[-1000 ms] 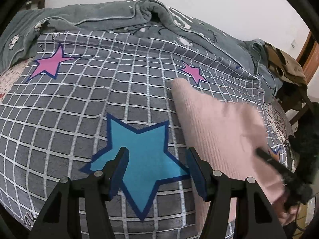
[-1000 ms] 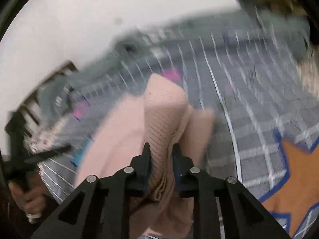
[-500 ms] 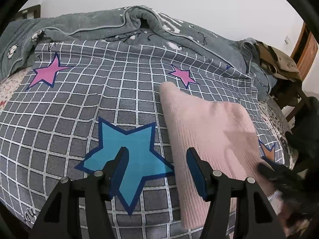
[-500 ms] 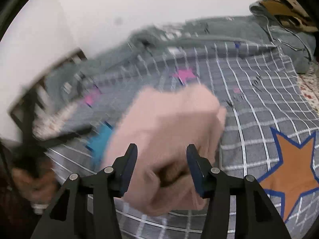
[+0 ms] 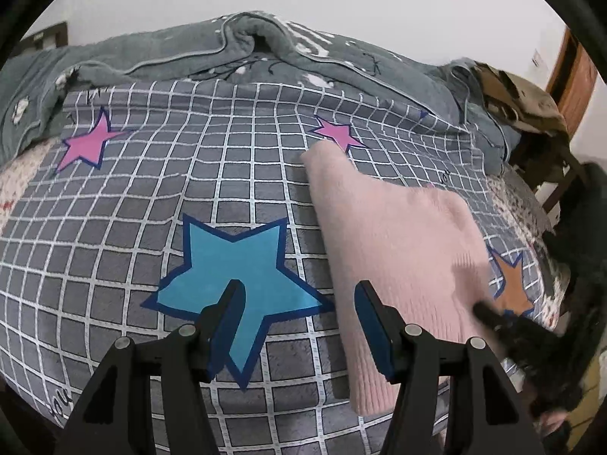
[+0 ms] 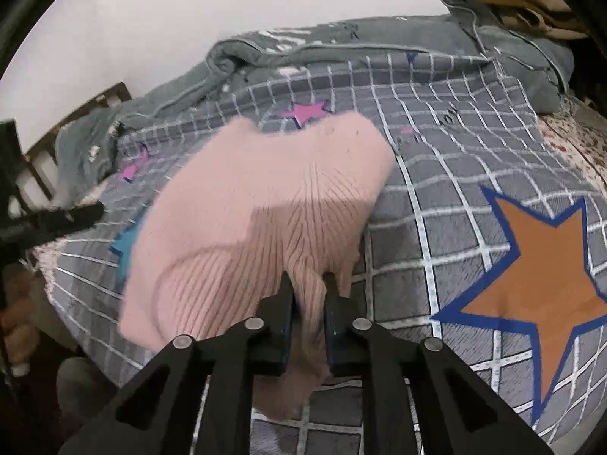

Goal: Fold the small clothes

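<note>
Right claw (image 6: 308, 295) pinches the pink knit garment's (image 6: 261, 204) near edge, while left claw (image 5: 297, 305) hovers wide beside it over the blue star (image 5: 235, 261).

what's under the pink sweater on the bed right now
The pink sweater lies on the gray checked blanket, covering part of a pink star. Anything else beneath it is hidden.
</note>
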